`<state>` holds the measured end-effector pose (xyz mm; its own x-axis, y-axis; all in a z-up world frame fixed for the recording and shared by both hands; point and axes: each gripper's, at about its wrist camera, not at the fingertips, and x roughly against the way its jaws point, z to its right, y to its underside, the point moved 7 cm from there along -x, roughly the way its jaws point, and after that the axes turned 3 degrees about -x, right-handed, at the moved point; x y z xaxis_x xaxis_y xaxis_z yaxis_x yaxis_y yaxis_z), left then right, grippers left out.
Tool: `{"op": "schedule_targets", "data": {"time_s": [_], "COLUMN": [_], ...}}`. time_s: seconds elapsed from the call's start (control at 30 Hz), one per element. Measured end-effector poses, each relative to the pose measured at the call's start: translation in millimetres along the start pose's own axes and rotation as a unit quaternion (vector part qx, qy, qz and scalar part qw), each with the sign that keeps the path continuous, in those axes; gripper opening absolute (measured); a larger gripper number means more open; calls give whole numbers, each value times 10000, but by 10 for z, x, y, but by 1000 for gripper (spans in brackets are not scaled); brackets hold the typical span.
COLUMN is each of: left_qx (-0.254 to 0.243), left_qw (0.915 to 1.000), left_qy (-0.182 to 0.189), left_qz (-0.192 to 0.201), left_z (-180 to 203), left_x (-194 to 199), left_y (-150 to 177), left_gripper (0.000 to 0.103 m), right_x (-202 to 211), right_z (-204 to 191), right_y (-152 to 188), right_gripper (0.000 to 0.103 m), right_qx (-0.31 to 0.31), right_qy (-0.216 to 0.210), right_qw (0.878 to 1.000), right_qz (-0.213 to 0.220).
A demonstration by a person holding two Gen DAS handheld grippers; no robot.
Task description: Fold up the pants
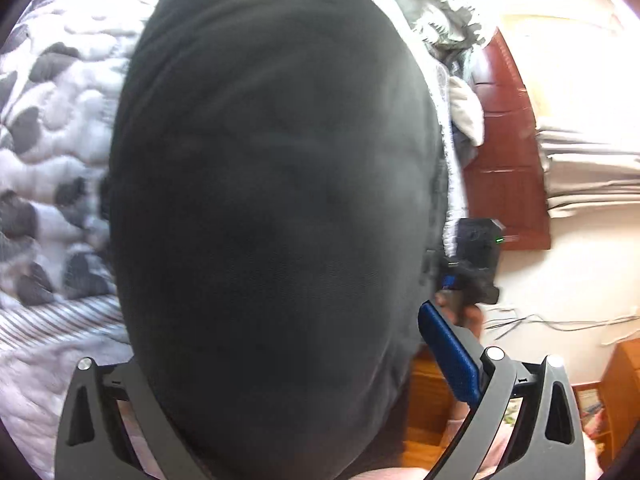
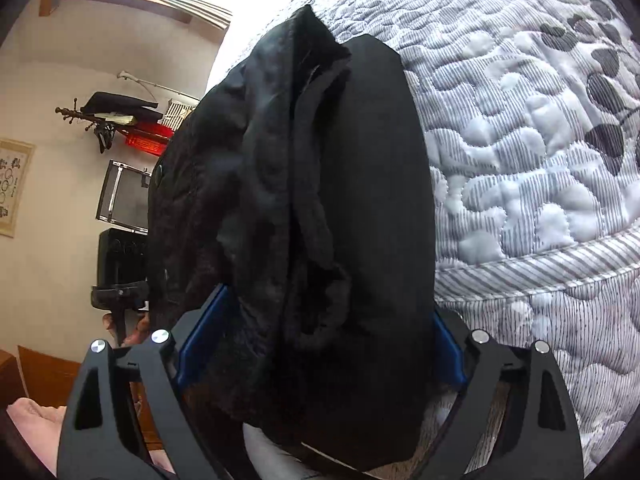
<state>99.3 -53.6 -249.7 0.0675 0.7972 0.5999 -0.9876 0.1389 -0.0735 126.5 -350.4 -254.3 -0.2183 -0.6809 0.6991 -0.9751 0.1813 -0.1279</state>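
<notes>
Bedroom, quilted bed [image 2: 520,152] underneath. Both grippers carry the black pants [image 2: 320,208] bunched above it: right gripper [image 2: 320,344] clamped on a thick wad, left gripper [image 1: 280,380] apparently also gripping, one pad hidden. Soft, floppy, fairly heavy; better held at the waistband corners.

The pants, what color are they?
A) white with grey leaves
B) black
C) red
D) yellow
B: the pants bunched between the right tongs are black all over; the grey leaf print belongs to the quilt underneath.
</notes>
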Motion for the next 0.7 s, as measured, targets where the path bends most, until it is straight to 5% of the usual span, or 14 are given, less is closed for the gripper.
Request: {"op": "schedule_targets", "data": {"time_s": [0.13, 0.2, 0.43, 0.7], "left_qx": [-95, 3, 186, -48], "left_qw": [9959, 9960, 9966, 9941], "left_qy": [-896, -886, -687, -372], "left_qz": [-83, 70, 421, 1021], "left_z": [-8, 6, 98, 158], "left_x": [-116, -87, 90, 293], "left_y": [19, -2, -82, -446], "left_gripper": [94, 85, 42, 38], "right_x": [134, 217, 480, 653], "right_z": [-68, -118, -637, -891], "right_y": [-37, -72, -245, -730], "right_gripper": [49, 40, 36, 35], "right_qx": [-6, 82, 849, 1266], "right_qy": [-262, -230, -140, -72], "right_qw": [9994, 9990, 9934, 9853], "right_qz": [235, 366, 759, 1141]}}
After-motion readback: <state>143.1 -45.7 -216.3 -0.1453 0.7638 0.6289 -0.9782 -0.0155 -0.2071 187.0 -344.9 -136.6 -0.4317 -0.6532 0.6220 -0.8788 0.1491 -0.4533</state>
